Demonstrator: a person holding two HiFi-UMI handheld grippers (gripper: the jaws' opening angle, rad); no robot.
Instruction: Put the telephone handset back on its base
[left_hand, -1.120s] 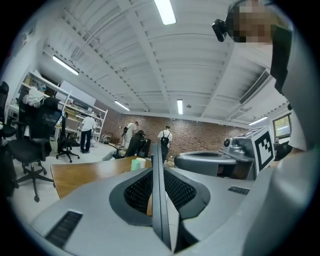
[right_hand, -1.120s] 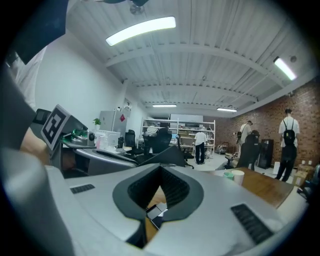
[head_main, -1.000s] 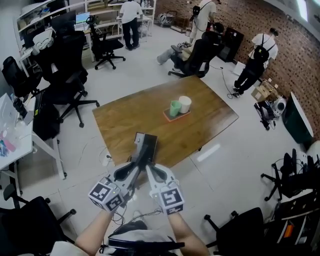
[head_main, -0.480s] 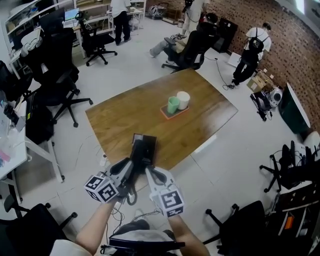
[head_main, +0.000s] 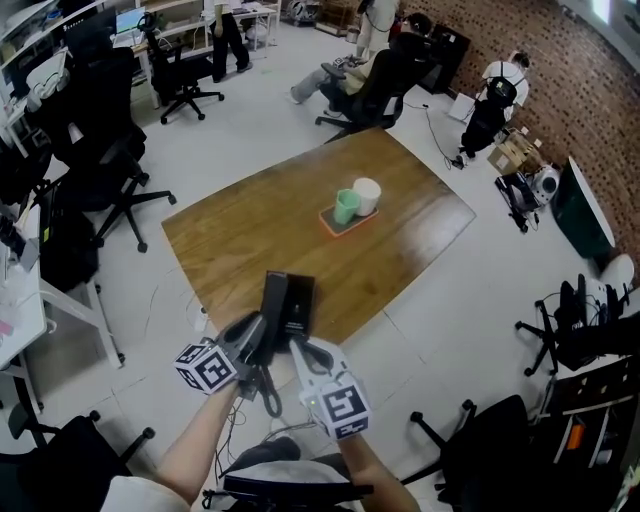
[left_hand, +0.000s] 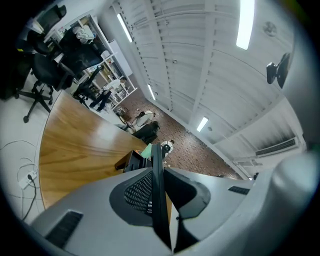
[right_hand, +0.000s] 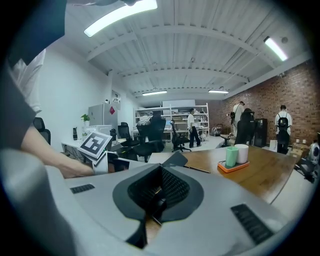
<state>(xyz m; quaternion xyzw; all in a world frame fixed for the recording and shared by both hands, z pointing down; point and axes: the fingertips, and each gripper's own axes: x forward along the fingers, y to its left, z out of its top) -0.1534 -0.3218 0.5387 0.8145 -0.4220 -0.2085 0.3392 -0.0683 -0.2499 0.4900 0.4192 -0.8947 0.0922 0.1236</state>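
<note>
Wood surface (head_main: 230, 235): brown top, set at an angle in an office w/ pale floor.
Phone base (head_main: 298, 300): black, on the surface by its near edge, just ahead of both tools.
Handset (head_main: 271, 305): black, lying lengthwise along the base's left side. Touching it or just over it; can't tell if seated. In the left tool view it shows edge-on as a thin dark bar betw. the pads.
Left tool (head_main: 258, 330): jaws part-way apart, pads closed on the handset from both sides. Marker cube sits toward the person.
Right tool (head_main: 300, 348): jaws together, narrow. Nothing made out betw. them. Tip near the base's near edge, just right of the left tool.
Cord (head_main: 268, 385): dark coil below the tools, past the surface edge.
Tray (head_main: 333, 226): orange, approx. mid-surface, well apart from the phone.
Cups: green cup (head_main: 347, 207) & white cup (head_main: 367, 196), upright on the tray, side by side & touching.
Surroundings: black office chairs (head_main: 110, 170) at left. People stand & sit at the far end, some by the brick wall (head_main: 560, 60).
</note>
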